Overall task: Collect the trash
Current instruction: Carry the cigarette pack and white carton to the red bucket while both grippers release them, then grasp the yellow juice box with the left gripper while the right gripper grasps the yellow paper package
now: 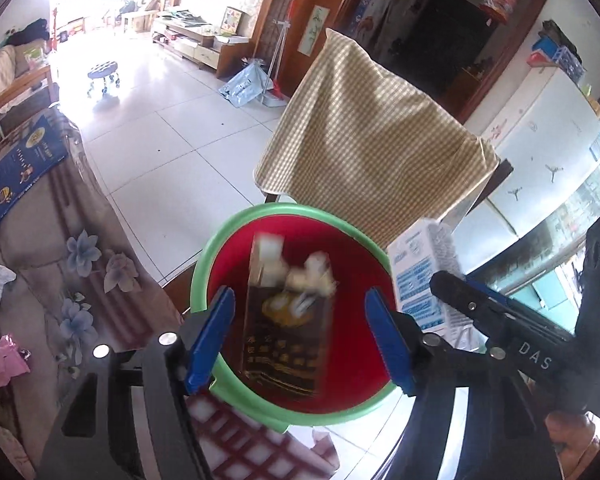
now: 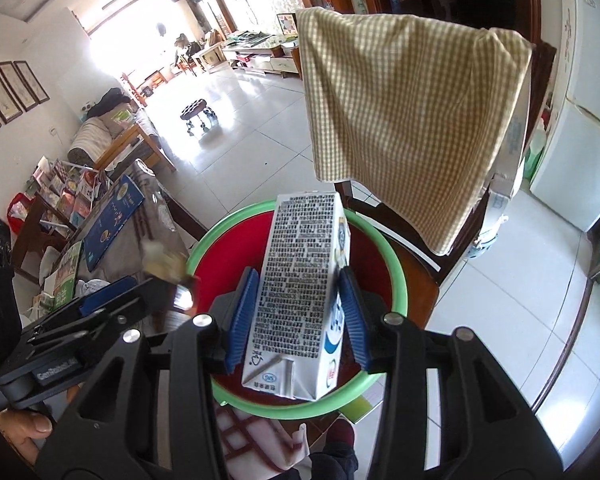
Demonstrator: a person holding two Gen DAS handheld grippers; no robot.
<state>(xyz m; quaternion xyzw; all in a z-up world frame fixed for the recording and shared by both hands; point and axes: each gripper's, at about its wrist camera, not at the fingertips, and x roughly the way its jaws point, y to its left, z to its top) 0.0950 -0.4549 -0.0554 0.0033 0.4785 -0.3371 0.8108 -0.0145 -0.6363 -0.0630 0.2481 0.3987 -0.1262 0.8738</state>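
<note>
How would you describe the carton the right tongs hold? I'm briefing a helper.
Find the red bucket with the green rim in front of the checked-cloth chair. Held over it by the right tongs is the milk carton: tall, white, densely black-printed, with blue markings on one side.

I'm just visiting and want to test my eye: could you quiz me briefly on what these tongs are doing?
1. True or false: the right tongs grip a milk carton.
2. What hangs over the chair? A) checked cloth B) jacket C) towel rack
3. Fill in: the brown packet is blurred between the open left tongs, over the red ___.

Key: 1 true; 2 A, the checked cloth; 3 bucket.
</note>
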